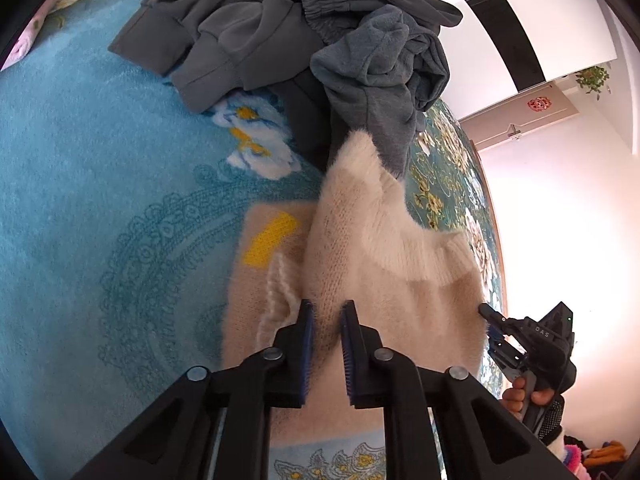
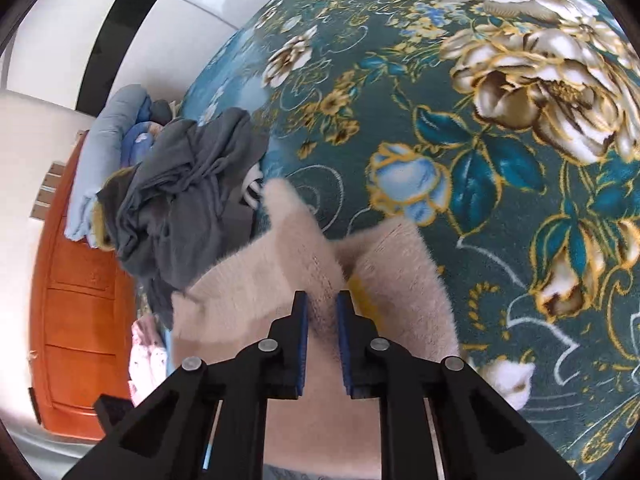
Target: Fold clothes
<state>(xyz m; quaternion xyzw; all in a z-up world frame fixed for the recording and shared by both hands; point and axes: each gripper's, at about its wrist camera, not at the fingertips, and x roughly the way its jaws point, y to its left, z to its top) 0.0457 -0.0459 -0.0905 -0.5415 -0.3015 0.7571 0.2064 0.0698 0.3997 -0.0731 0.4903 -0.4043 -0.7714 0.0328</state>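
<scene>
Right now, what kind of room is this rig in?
Probably a home bedroom. The work surface looks like a bed under a plush teal floral blanket, with a heap of gray clothes and a cream fuzzy sweater on it, and an orange wooden door alongside.

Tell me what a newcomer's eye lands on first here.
The fluffy cream sweater fills the centre, pinched by both the left gripper and the right gripper. Behind it lies a heap of grey clothes, all on a teal floral blanket.
</scene>
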